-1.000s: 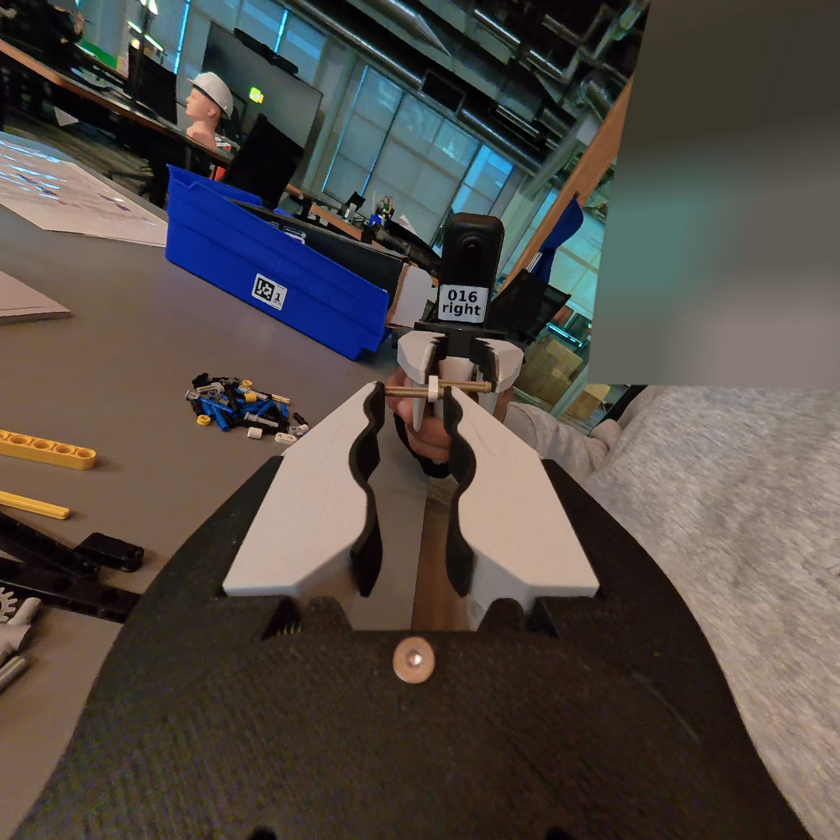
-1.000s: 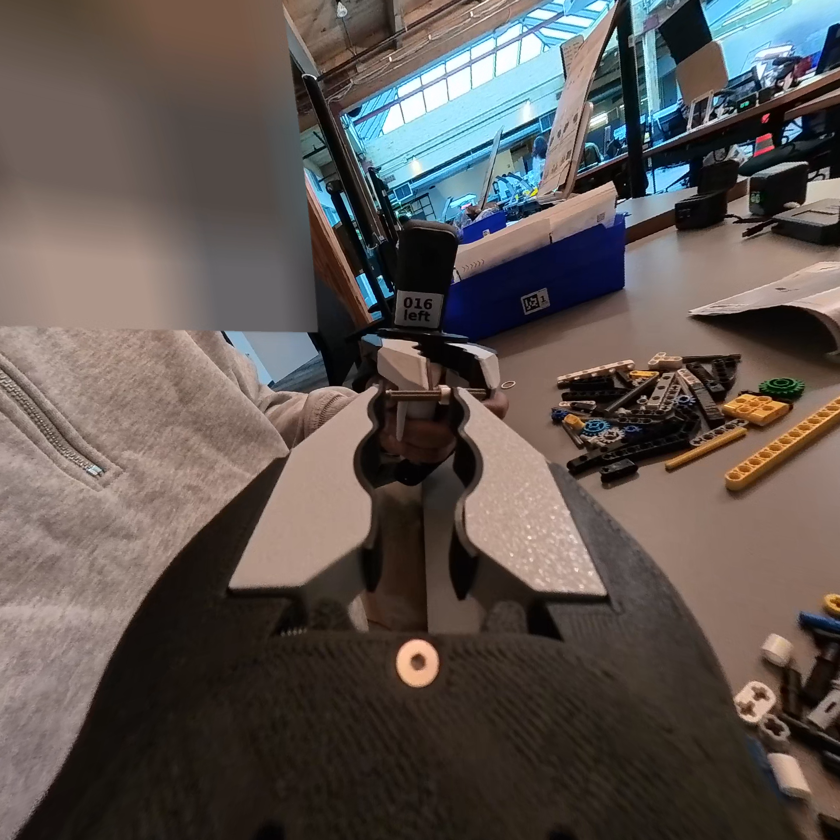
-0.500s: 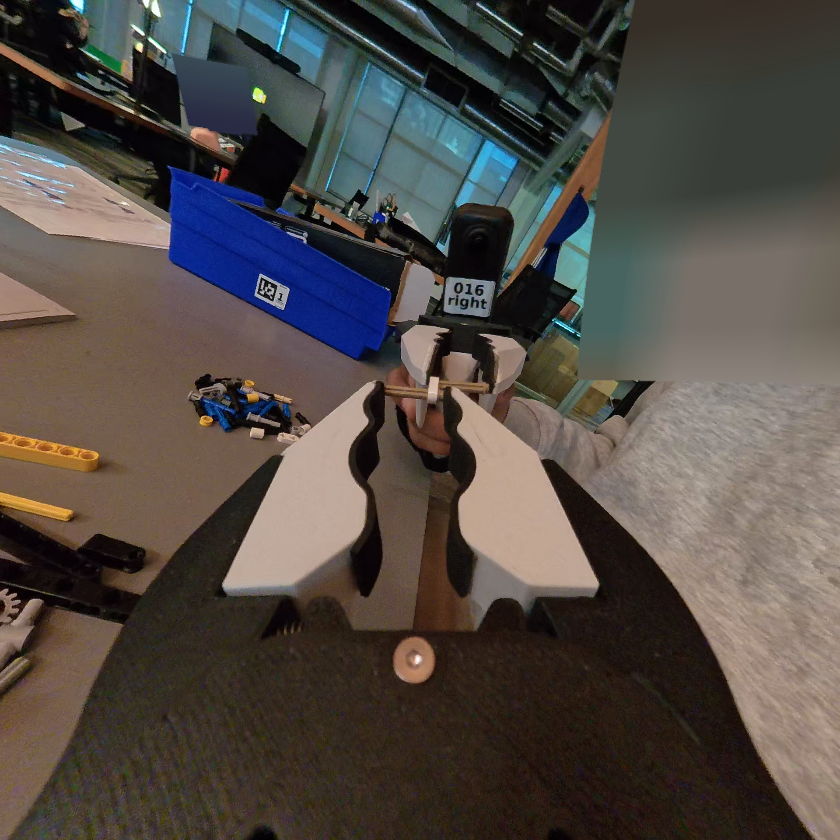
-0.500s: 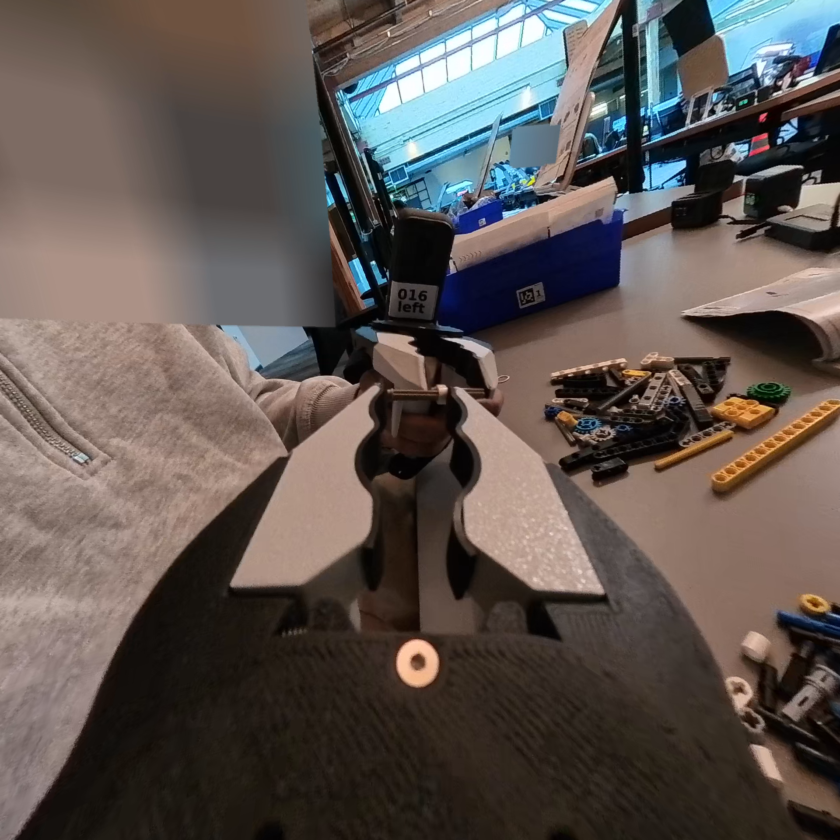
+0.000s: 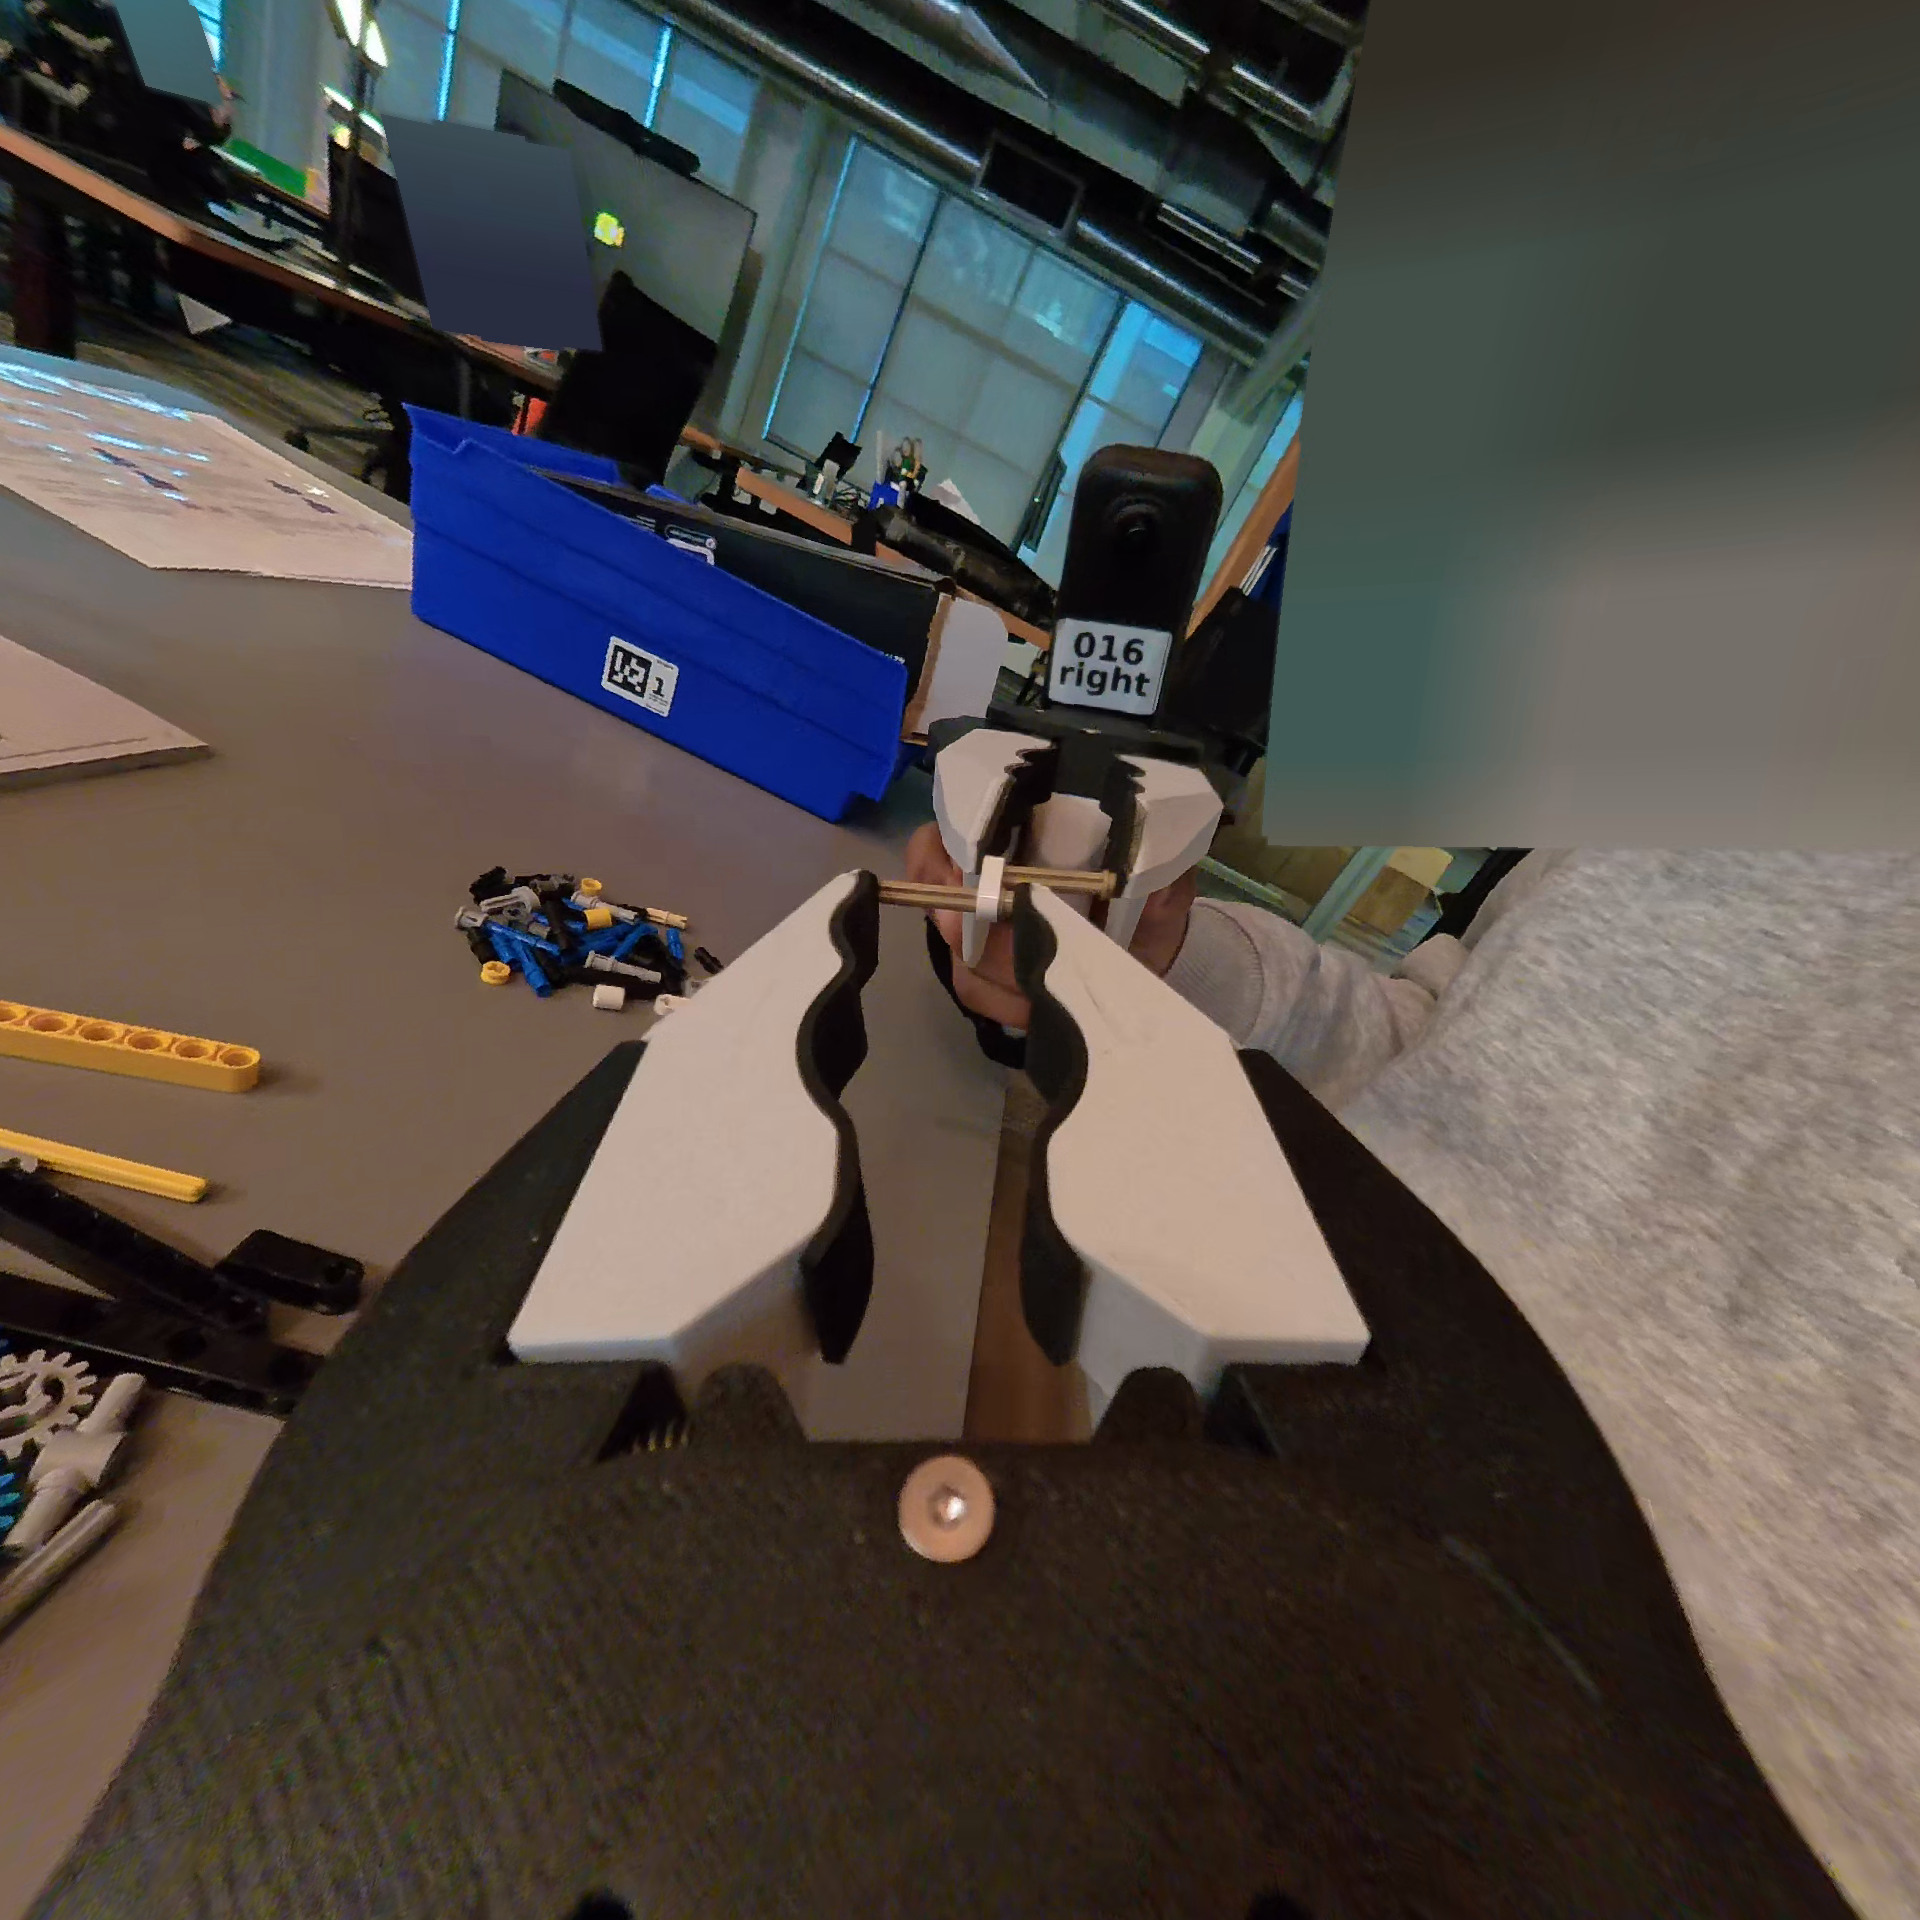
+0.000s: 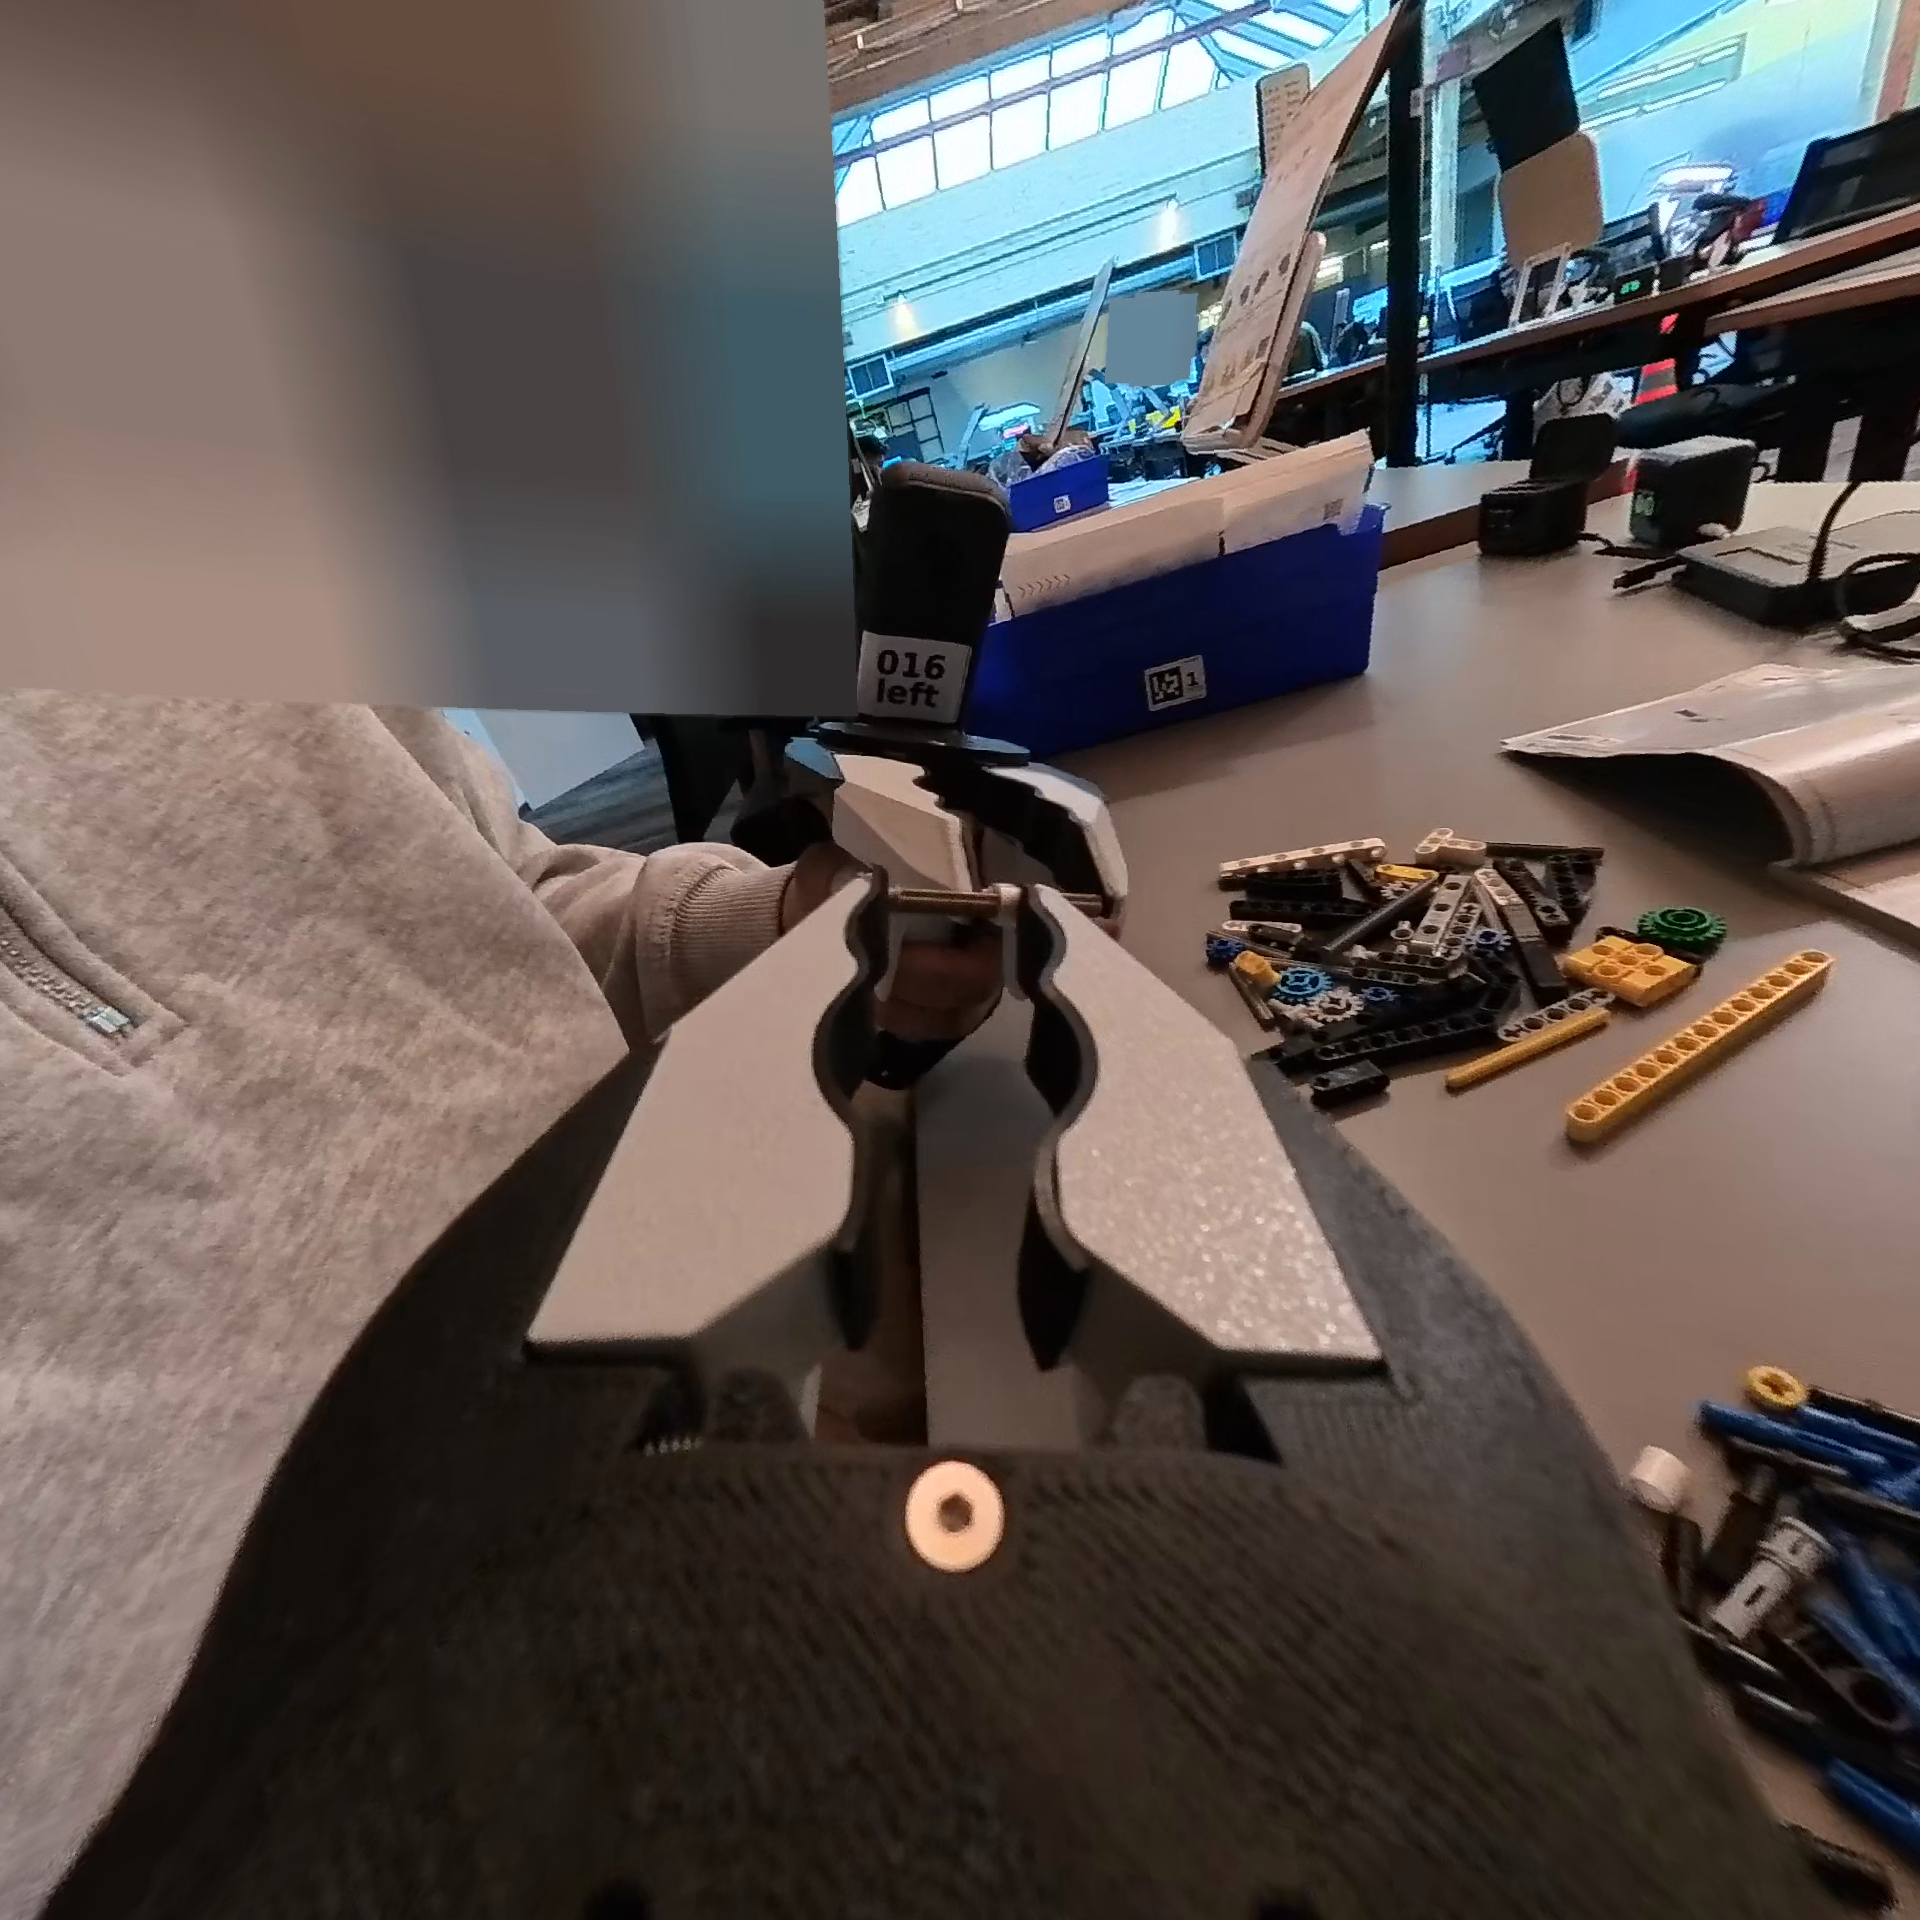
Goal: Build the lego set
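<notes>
Held up in mid-air at the centre of both views, above the near edge of the grey table (image 5: pixel 312 831), is a thin tan axle (image 5: pixel 935 896) with a small white bush (image 5: pixel 992 891) threaded on it. It looks light and stiff, hard smooth plastic, likely to twist or slip out if pinched only at the very tip. The surest hold is probably on the bare rod on either side of the bush.

The left gripper (image 5: pixel 943 902) has the axle lying across its tips, the fingers parted about as wide as the rod is long. The right gripper (image 6: pixel 954 906) meets it head-on in the same way. Whether either truly clamps the piece or merely touches it, I cannot tell.

Loose pins and beams (image 6: pixel 1455 945) lie at the right of the right wrist view.
</notes>
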`<state>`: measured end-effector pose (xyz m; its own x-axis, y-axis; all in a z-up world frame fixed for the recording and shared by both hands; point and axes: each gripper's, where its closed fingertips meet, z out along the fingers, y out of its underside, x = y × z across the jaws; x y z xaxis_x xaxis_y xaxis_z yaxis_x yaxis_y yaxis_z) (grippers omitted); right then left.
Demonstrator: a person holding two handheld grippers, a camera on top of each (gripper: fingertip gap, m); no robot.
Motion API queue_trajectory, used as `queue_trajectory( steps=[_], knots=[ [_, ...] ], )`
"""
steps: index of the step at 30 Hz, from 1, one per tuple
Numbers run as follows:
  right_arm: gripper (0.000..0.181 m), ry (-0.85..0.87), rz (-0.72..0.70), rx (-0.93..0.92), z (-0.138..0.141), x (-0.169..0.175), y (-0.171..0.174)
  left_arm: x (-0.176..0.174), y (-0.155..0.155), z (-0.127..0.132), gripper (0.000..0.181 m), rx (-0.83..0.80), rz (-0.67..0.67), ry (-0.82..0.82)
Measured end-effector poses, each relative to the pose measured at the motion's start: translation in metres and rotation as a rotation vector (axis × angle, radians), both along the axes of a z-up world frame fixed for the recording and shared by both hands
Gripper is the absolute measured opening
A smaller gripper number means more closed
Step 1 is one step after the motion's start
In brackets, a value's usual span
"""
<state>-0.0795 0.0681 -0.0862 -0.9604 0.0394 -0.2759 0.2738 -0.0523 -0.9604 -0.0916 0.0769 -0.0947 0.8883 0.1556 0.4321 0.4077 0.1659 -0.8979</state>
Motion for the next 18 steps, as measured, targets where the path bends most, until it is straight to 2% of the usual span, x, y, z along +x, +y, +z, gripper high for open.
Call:
queue_trajectory(
  steps=[7, 14, 18],
  knots=[
    [0.024, 0.003, 0.010, -0.048, 0.002, 0.002, 0.001, 0.001, -0.002, 0.002, 0.027, 0.033, -0.015, -0.003],
    [0.023, 0.047, -0.040, -0.055, 0.000, -0.004, 0.005, 0.010, -0.012, 0.018, 0.030, 0.132, -0.093, 0.011],
    [0.024, 0.100, -0.041, -0.011, -0.006, -0.002, 0.002, 0.019, -0.007, 0.014, 0.036, 0.078, -0.123, 0.067]
  ],
)
